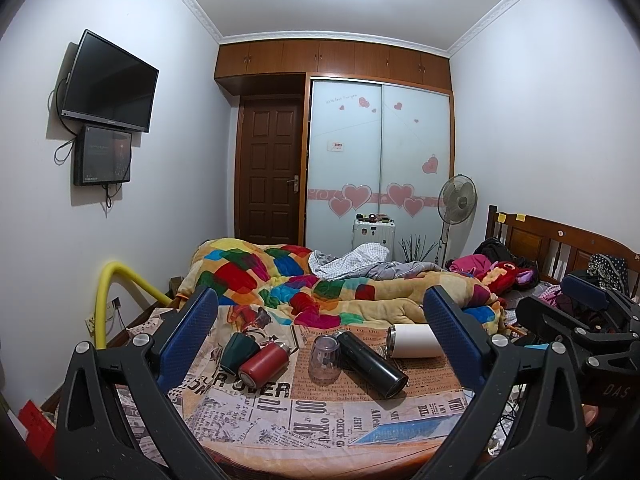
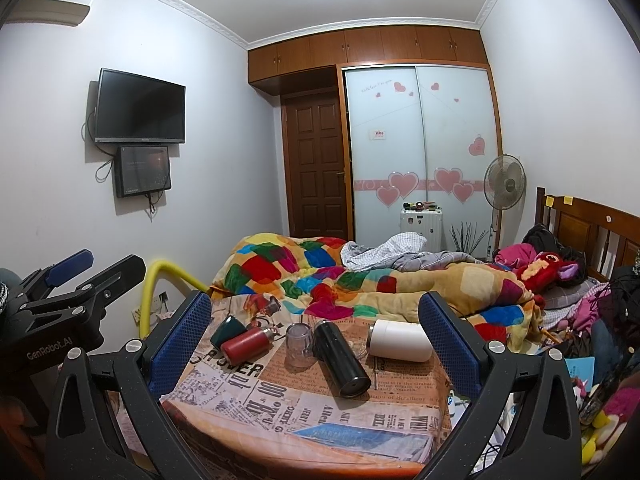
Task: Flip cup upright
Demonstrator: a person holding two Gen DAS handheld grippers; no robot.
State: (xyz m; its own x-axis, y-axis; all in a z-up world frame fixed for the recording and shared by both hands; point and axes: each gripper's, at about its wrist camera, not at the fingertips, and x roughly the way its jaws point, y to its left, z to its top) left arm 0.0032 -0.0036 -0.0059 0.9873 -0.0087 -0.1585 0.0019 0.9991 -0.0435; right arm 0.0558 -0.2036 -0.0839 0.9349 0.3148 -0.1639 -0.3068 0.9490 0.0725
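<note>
Several cups and flasks lie on a newspaper-print cloth (image 1: 280,412) on the bed's near end. A dark green cup (image 1: 239,350) lies on its side at the left, touching a red flask (image 1: 264,364). A clear cup (image 1: 325,357) stands upside down in the middle, next to a black flask (image 1: 372,362) lying down. A white flask (image 1: 414,341) lies at the right. The same items show in the right wrist view: green cup (image 2: 225,330), red flask (image 2: 245,345), clear cup (image 2: 299,340), black flask (image 2: 340,358), white flask (image 2: 400,340). My left gripper (image 1: 320,340) and right gripper (image 2: 316,340) are both open, empty, and held back from the objects.
A colourful patchwork blanket (image 1: 280,280) is bunched behind the cloth. Clothes and a red plush toy (image 1: 508,276) lie by the wooden headboard (image 1: 560,240) at right. A yellow tube (image 1: 112,296) stands left of the bed. The cloth's front edge (image 1: 320,440) is near me.
</note>
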